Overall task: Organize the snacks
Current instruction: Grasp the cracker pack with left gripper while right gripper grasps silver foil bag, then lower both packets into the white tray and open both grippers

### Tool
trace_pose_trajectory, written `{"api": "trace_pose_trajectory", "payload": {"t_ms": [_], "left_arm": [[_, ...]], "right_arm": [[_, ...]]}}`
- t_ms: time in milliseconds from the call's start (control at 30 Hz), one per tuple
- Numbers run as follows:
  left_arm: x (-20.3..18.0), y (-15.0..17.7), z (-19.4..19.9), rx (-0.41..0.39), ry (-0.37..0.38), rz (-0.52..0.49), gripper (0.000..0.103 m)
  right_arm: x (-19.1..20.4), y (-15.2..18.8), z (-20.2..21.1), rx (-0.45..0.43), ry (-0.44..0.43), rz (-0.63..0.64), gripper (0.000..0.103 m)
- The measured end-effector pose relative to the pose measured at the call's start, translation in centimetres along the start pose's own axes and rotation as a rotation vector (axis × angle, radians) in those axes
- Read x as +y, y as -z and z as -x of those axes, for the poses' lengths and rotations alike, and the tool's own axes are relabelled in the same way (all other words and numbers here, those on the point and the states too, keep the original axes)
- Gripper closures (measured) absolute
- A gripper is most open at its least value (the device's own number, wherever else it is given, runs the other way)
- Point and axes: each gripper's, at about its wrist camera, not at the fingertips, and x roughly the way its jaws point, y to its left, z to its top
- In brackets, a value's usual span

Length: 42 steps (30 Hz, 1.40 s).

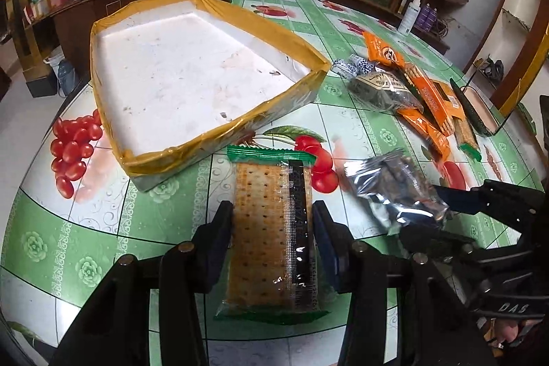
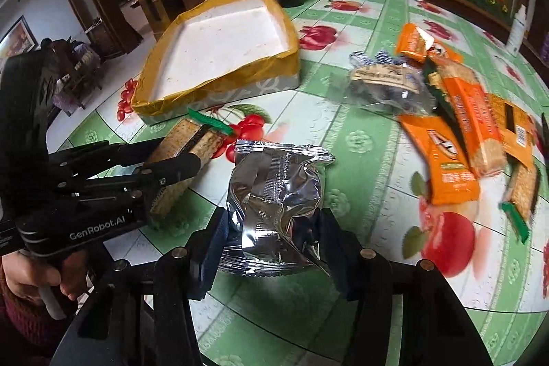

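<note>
A: Looking ahead of both tongs, the tape-edged tray (image 1: pixel 192 84) has nothing in it at all, so none of the sorting is done yet, I'd judge.

B: Agreed. What do the left tongs (image 1: pixel 272 228) have?

A: They are pinching the cracker packet (image 1: pixel 271 228) across its width, both pads against its long sides. The packet's green end points toward the tray, which sits just beyond the fingertips.

B: And the right tongs (image 2: pixel 274 235)?

A: They have the silver foil packet (image 2: pixel 278 194) between their jaws, and the foil crumples where the pads meet it, so I read that as a grip. Seen from the left tongs, that packet sticks out beside them on the right, clear of the cracker packet.

B: So two snacks are in hand and neither has been delivered.

A: Right. Whether they hang above the worktop (image 1: pixel 164 222) or rest on it I cannot tell for sure.

B: What remains?

A: Beyond the right tongs, off to their far right, the loose pile (image 2: pixel 456 126) lies well apart from the tray: orange packets, more cracker packets, a dark bag with a paper label and some blue-and-white wrapped sweets. All of it is waiting.

B: So an early stage?

A: Very early, I'd say. These two packets go into the tray first, then the whole pile follows.
</note>
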Motion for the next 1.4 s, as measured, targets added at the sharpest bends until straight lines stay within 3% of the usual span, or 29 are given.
{"api": "trace_pose_trajectory", "payload": {"t_ms": [167, 433, 900, 1200, 1400], "left_arm": [[0.3, -0.3, 0.9, 0.002, 0.078, 0.037, 0.058], [1.3, -2.2, 4.1, -0.062, 0.125, 0.078, 0.058], [6.1, -9.2, 6.2, -0.157, 0.031, 0.139, 0.058], [10.3, -14.9, 2.5, -0.132, -0.033, 0.206, 0.058], [13.0, -17.7, -1.2, -0.112, -0.074, 0.245, 0.058]], "right_arm": [[-0.5, 0.0, 1.1, -0.021, -0.019, -0.020, 0.045], [-0.6, -1.5, 3.0, -0.070, -0.054, -0.014, 0.045], [2.1, -10.8, 3.2, -0.106, -0.129, 0.032, 0.045], [3.3, -19.2, -1.7, -0.081, -0.169, 0.002, 0.045], [3.2, -23.6, -6.1, -0.088, -0.152, -0.023, 0.045]]}}
